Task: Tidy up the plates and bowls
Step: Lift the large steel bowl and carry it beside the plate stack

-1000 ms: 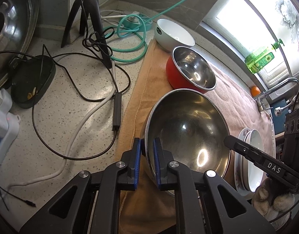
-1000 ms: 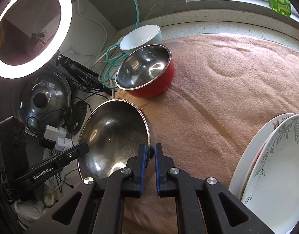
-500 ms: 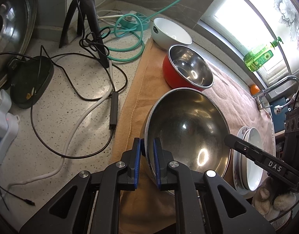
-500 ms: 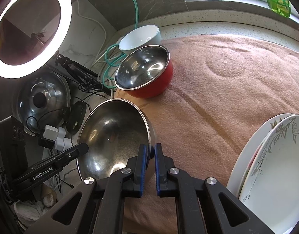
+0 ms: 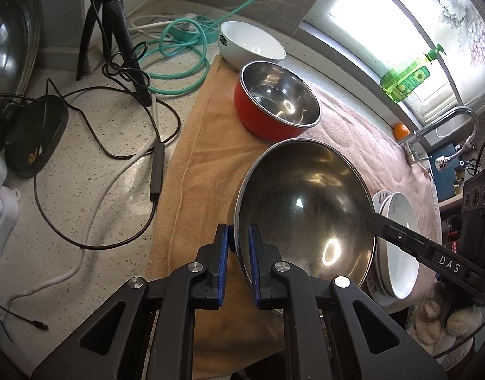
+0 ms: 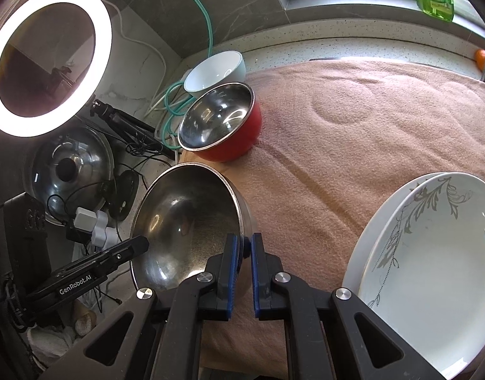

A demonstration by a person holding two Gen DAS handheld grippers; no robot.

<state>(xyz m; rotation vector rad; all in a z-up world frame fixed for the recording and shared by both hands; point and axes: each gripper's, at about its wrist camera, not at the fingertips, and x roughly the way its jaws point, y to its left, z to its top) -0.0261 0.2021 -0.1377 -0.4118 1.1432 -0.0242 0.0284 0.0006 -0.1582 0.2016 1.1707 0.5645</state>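
Note:
A large steel bowl (image 5: 305, 209) is held between both grippers above the tan towel (image 5: 204, 164). My left gripper (image 5: 238, 247) is shut on its near rim. On the opposite rim, my right gripper (image 6: 245, 250) is shut on the same steel bowl (image 6: 185, 221); its finger also shows in the left wrist view as a black bar (image 5: 410, 243). Beyond it on the towel stands a red bowl with a steel inside (image 5: 277, 101), and behind that a white bowl (image 5: 252, 44). Stacked white plates with a grey leaf pattern (image 6: 432, 259) lie at the right.
Black and white cables (image 5: 93, 164), a teal hose (image 5: 179, 63) and a tripod (image 5: 109, 22) crowd the speckled counter left of the towel. A lit ring light (image 6: 49, 60) and a pot lid (image 6: 68, 171) stand at the left. A green soap bottle (image 5: 407, 79) and tap (image 5: 445, 126) are by the window.
The steel bowl, gripped on both sides, has shifted a little nearer to the red bowl. Both grips are unchanged.

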